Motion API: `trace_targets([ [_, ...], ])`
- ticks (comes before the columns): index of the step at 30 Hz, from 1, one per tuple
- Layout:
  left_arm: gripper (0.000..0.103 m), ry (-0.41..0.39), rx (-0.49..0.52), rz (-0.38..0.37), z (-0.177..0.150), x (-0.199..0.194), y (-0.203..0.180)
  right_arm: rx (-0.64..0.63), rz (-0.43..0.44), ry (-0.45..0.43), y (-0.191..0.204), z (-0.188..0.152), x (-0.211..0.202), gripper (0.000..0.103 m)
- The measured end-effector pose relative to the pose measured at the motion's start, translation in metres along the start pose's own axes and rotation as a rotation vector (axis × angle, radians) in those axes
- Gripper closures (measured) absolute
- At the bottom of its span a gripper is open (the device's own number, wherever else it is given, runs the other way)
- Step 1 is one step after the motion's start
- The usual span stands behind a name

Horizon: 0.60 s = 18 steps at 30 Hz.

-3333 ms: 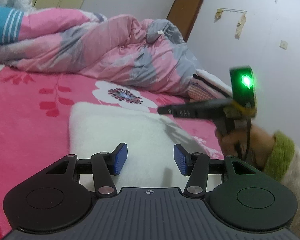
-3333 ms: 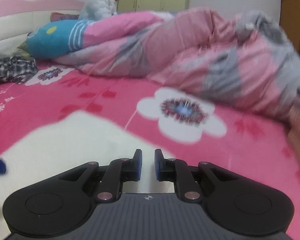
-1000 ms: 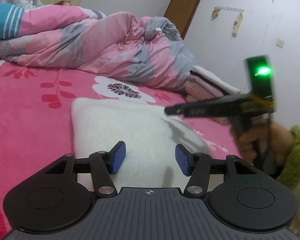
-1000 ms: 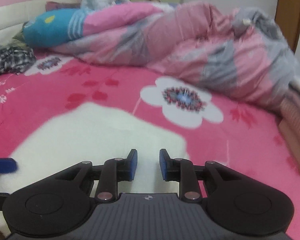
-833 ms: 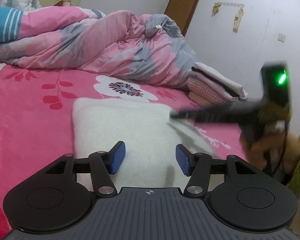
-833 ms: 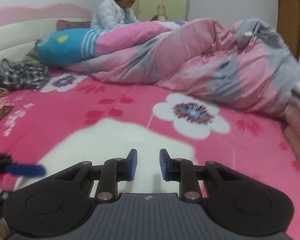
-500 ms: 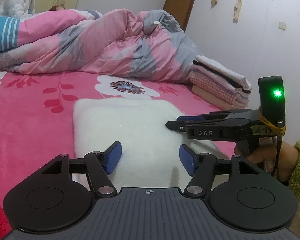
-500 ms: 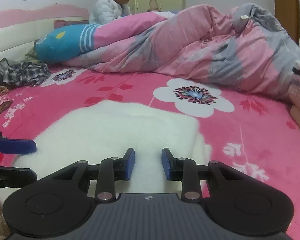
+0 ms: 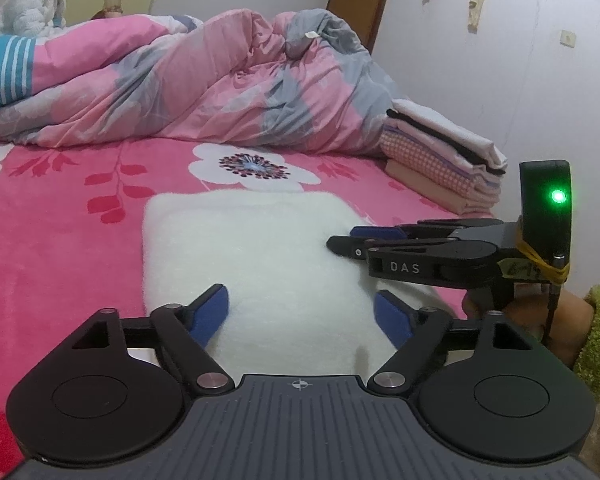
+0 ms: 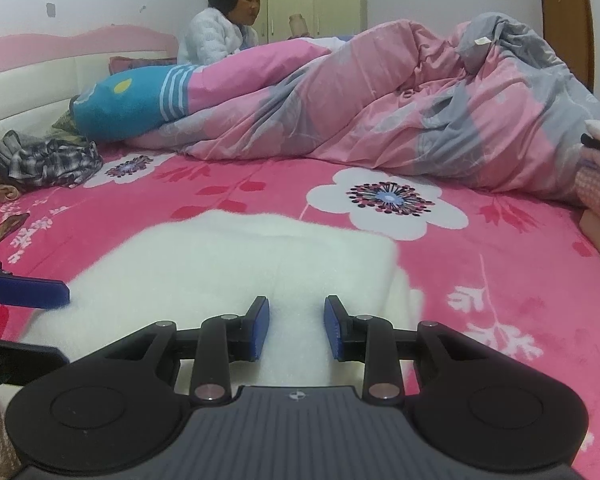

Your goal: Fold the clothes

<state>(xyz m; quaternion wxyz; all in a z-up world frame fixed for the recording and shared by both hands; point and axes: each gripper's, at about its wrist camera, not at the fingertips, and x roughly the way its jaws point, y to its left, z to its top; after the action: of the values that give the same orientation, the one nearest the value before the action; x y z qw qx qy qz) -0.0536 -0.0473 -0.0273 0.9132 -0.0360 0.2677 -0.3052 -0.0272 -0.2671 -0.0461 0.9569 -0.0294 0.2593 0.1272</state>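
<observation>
A white fleece garment (image 9: 260,248) lies folded flat on the pink flowered bedsheet (image 9: 60,232). My left gripper (image 9: 300,316) hovers low over its near edge. Its jaws are opening, blue pads wide apart, and only the cloth below shows between them. My right gripper (image 10: 296,328) sits low over the same garment (image 10: 260,256) near its right side, jaws a little apart and pressing on nothing. In the left wrist view the right gripper (image 9: 346,240) reaches in from the right, held by a hand in a green cuff (image 9: 596,332). The left gripper (image 10: 66,325) shows at the left edge of the right wrist view.
A rumpled pink and grey quilt (image 9: 220,92) runs across the far side of the bed, and a person (image 10: 220,36) sits behind it. A stack of folded clothes (image 9: 440,160) stands at the right by the wall. Plaid clothes (image 10: 44,160) are heaped at the far left.
My left jaws have spread much wider. The right gripper has come down from above the garment to just over its right part, and its jaws have parted slightly.
</observation>
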Motion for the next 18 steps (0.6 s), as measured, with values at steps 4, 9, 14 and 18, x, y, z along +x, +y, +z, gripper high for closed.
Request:
trace_targets([
  [4,0.003,0.024,0.012,0.007,0.002,0.001,-0.004,0.003,0.0,-0.006,0.001,-0.001,0.0,0.07],
  [9,0.001,0.057,0.002,0.047,0.006,0.0,-0.006,0.007,-0.002,-0.009,0.001,-0.002,0.0,0.07],
  [14,0.0,0.086,-0.053,0.079,0.011,-0.008,0.003,0.009,-0.002,-0.012,0.001,-0.002,-0.001,0.07],
  [18,0.0,0.154,-0.051,0.15,0.008,-0.005,0.004,0.01,-0.003,-0.014,0.001,-0.003,-0.001,0.07],
])
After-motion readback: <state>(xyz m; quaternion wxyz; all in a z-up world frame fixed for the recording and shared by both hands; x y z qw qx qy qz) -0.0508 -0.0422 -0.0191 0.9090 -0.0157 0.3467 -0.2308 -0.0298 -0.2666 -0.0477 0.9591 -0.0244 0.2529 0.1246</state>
